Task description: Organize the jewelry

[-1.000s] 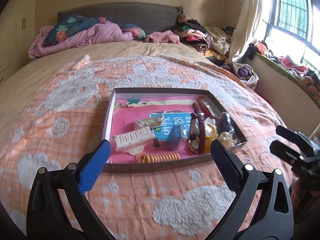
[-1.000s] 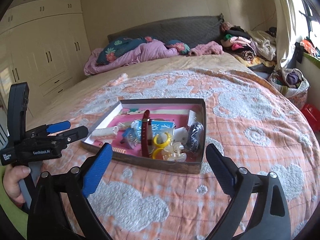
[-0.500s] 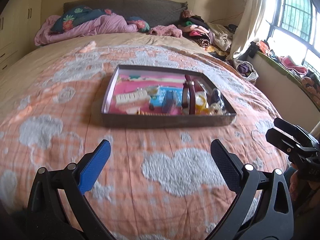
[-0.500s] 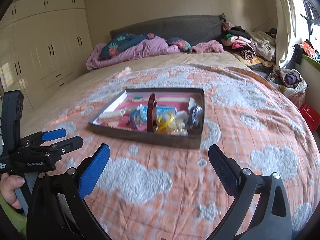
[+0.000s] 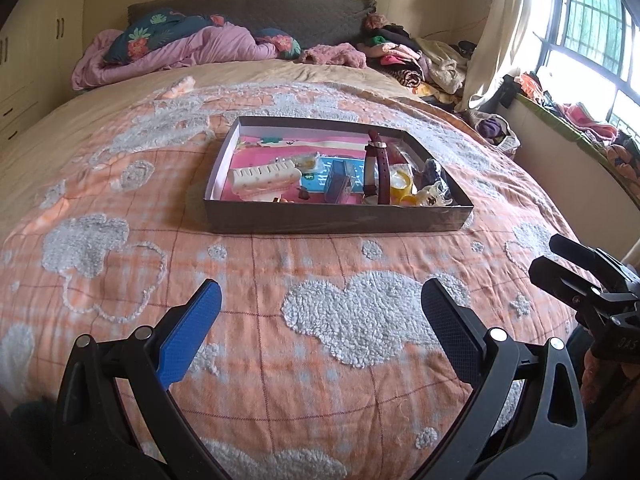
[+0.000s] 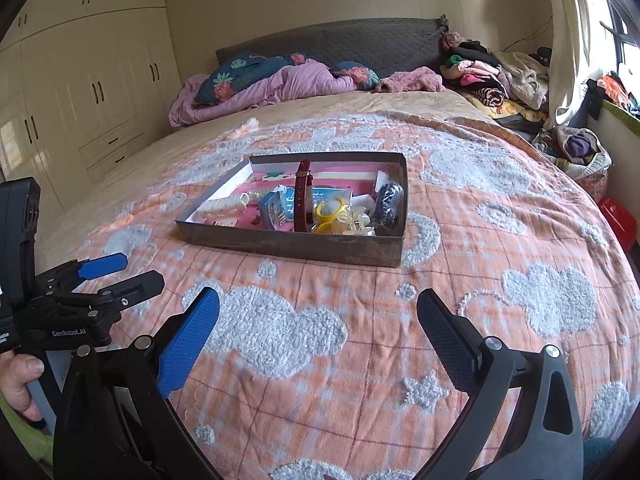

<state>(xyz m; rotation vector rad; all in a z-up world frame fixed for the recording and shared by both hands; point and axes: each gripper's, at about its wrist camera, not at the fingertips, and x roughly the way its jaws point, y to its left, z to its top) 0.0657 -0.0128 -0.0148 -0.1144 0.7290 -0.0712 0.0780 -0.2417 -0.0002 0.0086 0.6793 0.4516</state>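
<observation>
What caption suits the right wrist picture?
Open right gripper facing a shallow box of jewelry on an orange bedspread, left gripper alongside.

In the lower part of the frame the right gripper (image 6: 318, 312) hangs over the orange bedspread (image 6: 500, 248) with its jaws spread wide and nothing between them. At centre a shallow grey box (image 6: 288, 246) rests on the bedspread, holding a dark red watch strap (image 6: 301, 200) standing upright, a yellow ring-shaped piece (image 6: 329, 210), a white hair claw (image 6: 224, 204) and a small blue box (image 6: 273, 208). At lower left a hand (image 6: 18, 380) holds the left gripper (image 6: 128, 272), its fingers parted and empty. White wardrobes (image 6: 80, 88) fill the upper left.
</observation>
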